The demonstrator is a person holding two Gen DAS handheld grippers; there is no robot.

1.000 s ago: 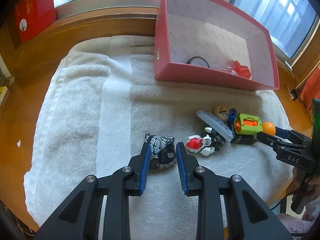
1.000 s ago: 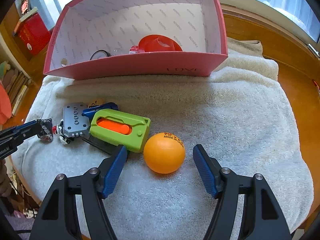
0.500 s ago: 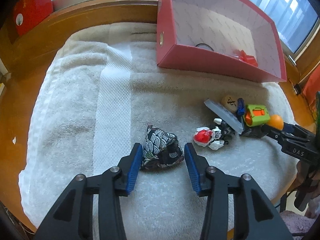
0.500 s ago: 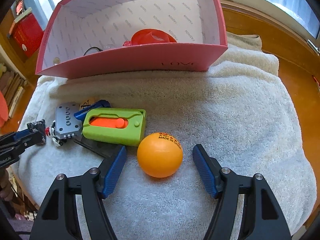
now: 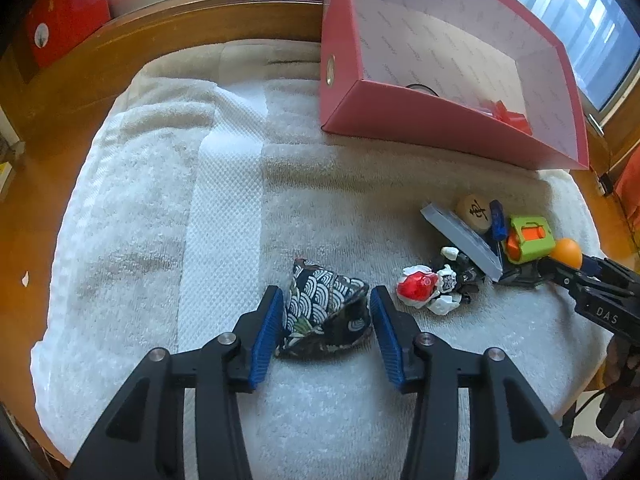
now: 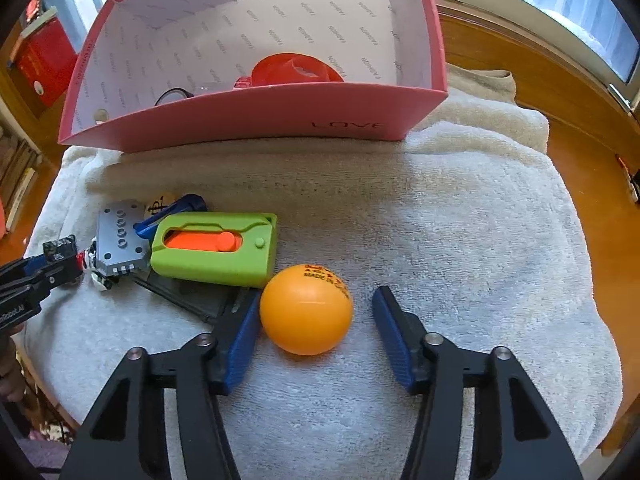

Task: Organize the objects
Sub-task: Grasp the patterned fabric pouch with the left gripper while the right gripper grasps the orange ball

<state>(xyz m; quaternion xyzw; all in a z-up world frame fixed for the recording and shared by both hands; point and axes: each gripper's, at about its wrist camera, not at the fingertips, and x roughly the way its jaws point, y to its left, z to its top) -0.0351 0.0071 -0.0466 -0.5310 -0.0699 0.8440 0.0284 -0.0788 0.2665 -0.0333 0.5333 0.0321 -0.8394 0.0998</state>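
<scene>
A dark pouch with a white wave pattern (image 5: 324, 312) lies on the white towel (image 5: 160, 200). My left gripper (image 5: 326, 300) straddles it, jaws opening, and the pads flank it without squeezing. An orange ball (image 6: 306, 310) rests on the towel between the jaws of my right gripper (image 6: 318, 300), which are closing. The left pad touches the ball and the right pad stands a gap away. A pink box (image 6: 248, 120) stands at the back and holds a red item and a dark ring.
Left of the ball lie a green and orange gadget (image 6: 216, 248), a grey studded block (image 6: 120, 236), a blue piece, a round wooden disc (image 5: 474, 210) and a small red and white figure (image 5: 418, 288). A wooden surface rims the towel.
My left gripper spread wider and moved forward, so the pouch now lies between its jaws. My right gripper's jaws narrowed around the ball.
</scene>
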